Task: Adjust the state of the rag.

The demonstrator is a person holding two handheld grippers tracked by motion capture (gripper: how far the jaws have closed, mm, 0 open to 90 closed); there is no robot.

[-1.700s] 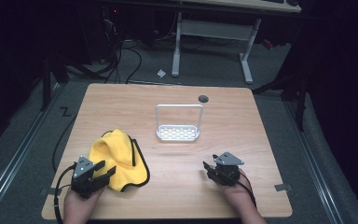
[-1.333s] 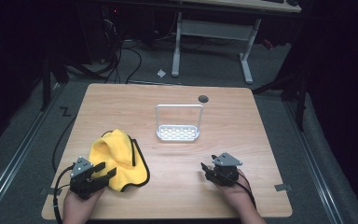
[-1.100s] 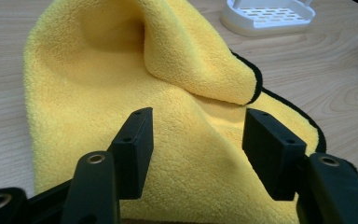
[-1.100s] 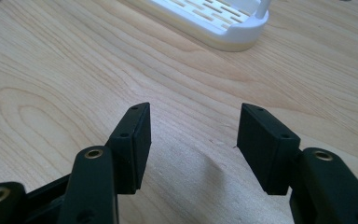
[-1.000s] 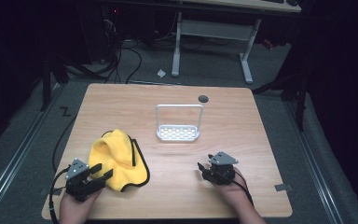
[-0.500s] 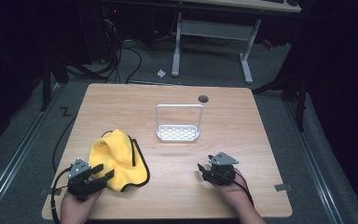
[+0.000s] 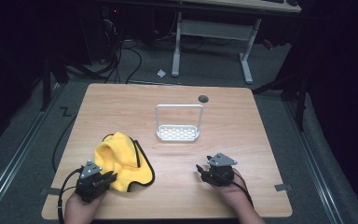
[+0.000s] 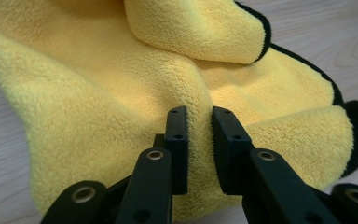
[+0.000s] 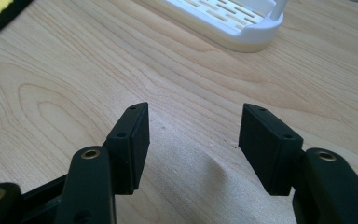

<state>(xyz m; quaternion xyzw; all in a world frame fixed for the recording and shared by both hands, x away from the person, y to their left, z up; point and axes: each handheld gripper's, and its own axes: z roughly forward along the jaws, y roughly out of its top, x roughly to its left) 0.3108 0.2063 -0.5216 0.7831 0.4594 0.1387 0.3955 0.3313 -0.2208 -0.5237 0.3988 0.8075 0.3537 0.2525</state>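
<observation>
Left gripper [image 7: 103, 178], lower left of the high view: its jaws have just been closing and now pinch a raised fold of the yellow cloth [image 7: 121, 157]. In the left gripper view the two black pads [image 8: 177, 140] stand close together with a ridge of fleece squeezed between them [image 8: 199, 126]. My reading: the grasp is made, and lifting or dragging the cloth would be the next step.

Compared with a second or so earlier, the cloth lies in the same heap, lower left of the table [image 7: 242, 126]; nothing has been lifted yet. The right gripper [image 7: 206, 173], lower centre-right, sits where it was.

Right gripper: jaws apart, nothing between them, bare wood beneath [image 9: 191, 140].

Materials:
- Cloth: thick, nubbly fleece, bright yellow, edged in black piping; crumpled, with one flap folded over towards the top of the left gripper view. It is soft, so a pinch may take only the top layer.
- Table: pale wood grain, smooth, with rounded corners and a small dark hole [image 7: 203, 99] near the far edge.
- White rack [image 7: 177, 133], centre of the table: slotted plastic base with a thin hoop handle rising over it, well apart from the cloth.
</observation>
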